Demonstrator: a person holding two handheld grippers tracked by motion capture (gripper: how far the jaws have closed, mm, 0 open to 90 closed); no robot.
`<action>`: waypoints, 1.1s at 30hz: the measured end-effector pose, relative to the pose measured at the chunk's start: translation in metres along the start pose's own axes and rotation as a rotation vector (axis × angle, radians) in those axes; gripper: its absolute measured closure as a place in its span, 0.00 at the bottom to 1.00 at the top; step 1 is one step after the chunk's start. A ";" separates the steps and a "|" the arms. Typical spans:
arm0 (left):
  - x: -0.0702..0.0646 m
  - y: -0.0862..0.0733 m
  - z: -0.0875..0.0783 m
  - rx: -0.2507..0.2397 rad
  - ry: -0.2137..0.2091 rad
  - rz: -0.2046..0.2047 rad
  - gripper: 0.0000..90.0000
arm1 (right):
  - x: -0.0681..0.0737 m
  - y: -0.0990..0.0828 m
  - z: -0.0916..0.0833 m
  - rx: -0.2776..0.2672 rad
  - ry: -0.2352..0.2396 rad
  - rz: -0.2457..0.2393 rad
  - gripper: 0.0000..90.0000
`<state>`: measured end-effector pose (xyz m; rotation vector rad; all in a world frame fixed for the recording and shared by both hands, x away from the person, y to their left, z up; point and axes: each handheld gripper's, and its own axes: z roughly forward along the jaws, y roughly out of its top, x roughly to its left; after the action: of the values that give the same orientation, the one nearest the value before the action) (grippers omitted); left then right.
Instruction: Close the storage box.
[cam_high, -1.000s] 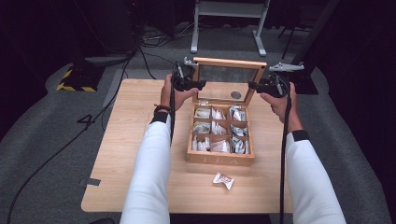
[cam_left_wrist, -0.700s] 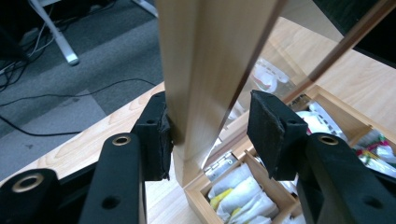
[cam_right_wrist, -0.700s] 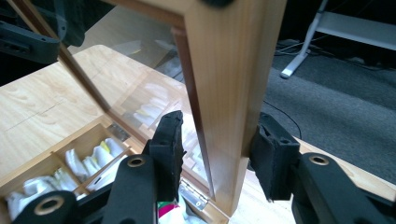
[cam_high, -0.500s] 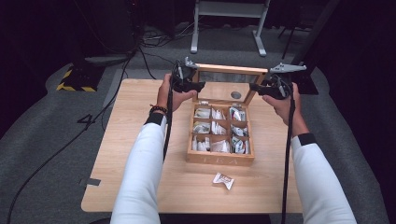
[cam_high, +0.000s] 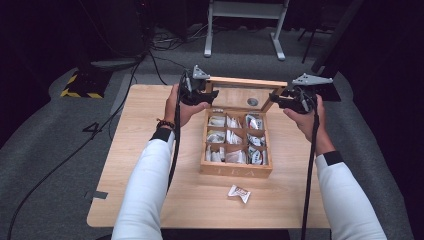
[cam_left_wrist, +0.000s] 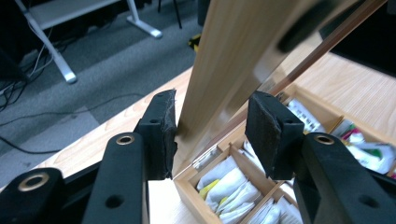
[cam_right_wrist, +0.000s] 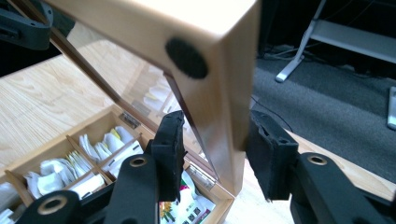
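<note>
Both grippers, left (cam_high: 204, 95) and right (cam_high: 281, 99), have fingers clamped on the tea box's (cam_high: 235, 170) half-raised lid (cam_high: 240, 82); you've one loose packet (cam_high: 239, 193) left on the tabletop (cam_high: 150, 120).

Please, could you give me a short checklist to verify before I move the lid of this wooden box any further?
1. Left gripper jaws clamp the lid: ok.
2. Right gripper jaws straddle the lid's corner, firm contact: cannot tell.
3. Lid lifted off the box: ok.
4. Packets lie inside the compartments: ok.
5. Loose packet on the table, apart from the box: ok.
</note>
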<state>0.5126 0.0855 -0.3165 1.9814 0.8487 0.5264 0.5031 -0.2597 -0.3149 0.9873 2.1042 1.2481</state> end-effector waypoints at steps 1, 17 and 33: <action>-0.001 0.000 -0.002 -0.005 0.001 0.001 0.60 | 0.000 0.000 -0.003 -0.008 0.005 0.008 0.66; -0.016 -0.004 -0.022 -0.005 -0.016 0.037 0.56 | 0.013 -0.007 -0.018 0.003 0.015 -0.027 0.63; -0.026 -0.007 -0.039 0.036 -0.038 0.106 0.55 | 0.025 -0.012 -0.026 0.034 0.018 -0.056 0.58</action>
<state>0.4677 0.0908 -0.3037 2.0721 0.7371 0.5359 0.4646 -0.2575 -0.3149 0.9279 2.1587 1.2014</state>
